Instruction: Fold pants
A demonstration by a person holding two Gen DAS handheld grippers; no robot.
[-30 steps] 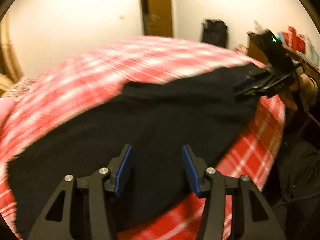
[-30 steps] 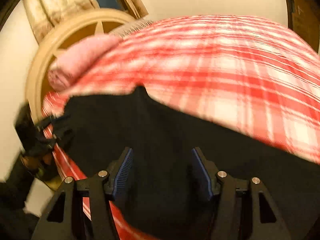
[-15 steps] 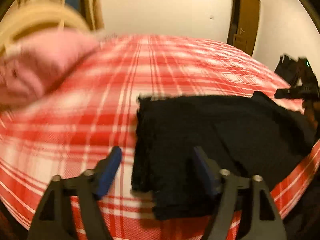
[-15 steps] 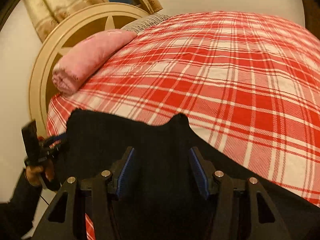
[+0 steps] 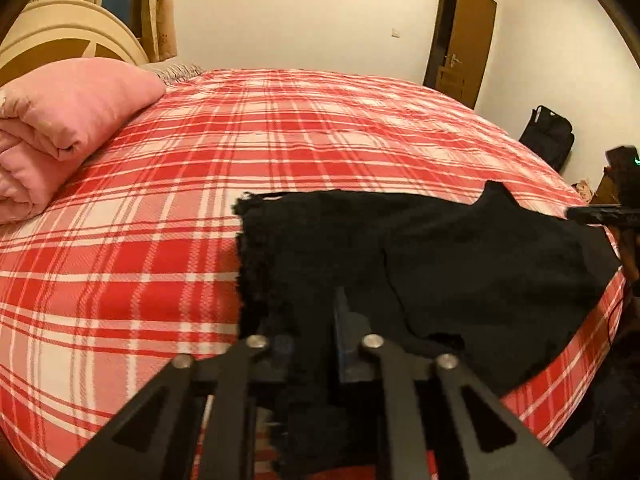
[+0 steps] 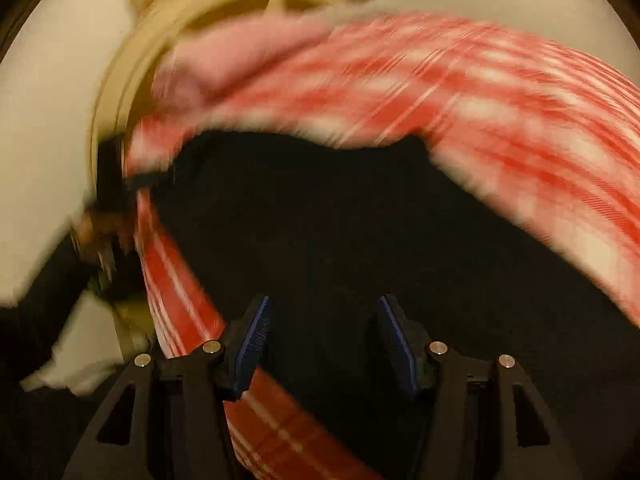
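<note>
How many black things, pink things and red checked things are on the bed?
Black: 1, the pants
Pink: 1, the folded blanket
Red checked: 1, the bedspread
Total: 3

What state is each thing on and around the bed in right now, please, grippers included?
Pants: black, flat on the bed, one end in the left gripper.
Left gripper: closing on the pants' edge.
Right gripper: open above the pants, gripping nothing.
Blanket: pink, folded, by the headboard.
Bedspread: plaid, spread smooth.
Door: ajar.
</note>
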